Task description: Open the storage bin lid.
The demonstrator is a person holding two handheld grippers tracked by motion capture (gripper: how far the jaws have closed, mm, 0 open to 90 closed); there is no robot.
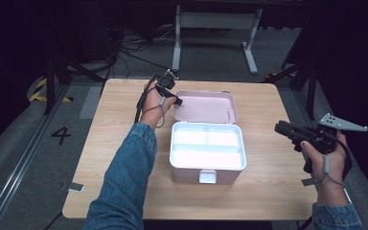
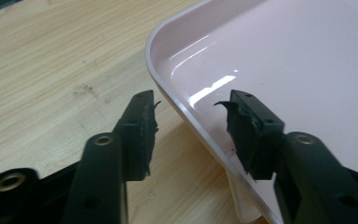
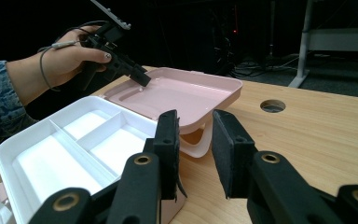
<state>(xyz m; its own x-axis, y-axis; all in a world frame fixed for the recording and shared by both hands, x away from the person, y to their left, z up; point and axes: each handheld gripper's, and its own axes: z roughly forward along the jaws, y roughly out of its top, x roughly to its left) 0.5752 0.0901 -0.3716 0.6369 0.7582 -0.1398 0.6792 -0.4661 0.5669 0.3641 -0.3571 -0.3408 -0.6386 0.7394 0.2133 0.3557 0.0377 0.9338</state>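
A pink box (image 1: 206, 172) stands open in the middle of the wooden table, with a white divided tray (image 1: 172, 143) inside. Its pink lid (image 1: 206, 106) lies folded back flat behind it. My left gripper (image 1: 176, 101) is at the lid's left edge. In the left gripper view its jaws (image 2: 191, 100) straddle the lid's rim (image 2: 168, 88), apart from it on both sides. My right gripper (image 1: 279, 128) hovers to the right of the box, open with nothing between its fingers (image 3: 195, 116). From there the lid (image 3: 177, 93) and tray (image 3: 51, 158) lie ahead.
The box's white latch (image 1: 207, 176) faces the table's front edge. A round cable hole (image 3: 272, 105) sits in the tabletop beyond the lid. Bare wood (image 1: 268, 96) lies right of the box. A white desk frame (image 1: 215, 21) stands on the floor behind the table.
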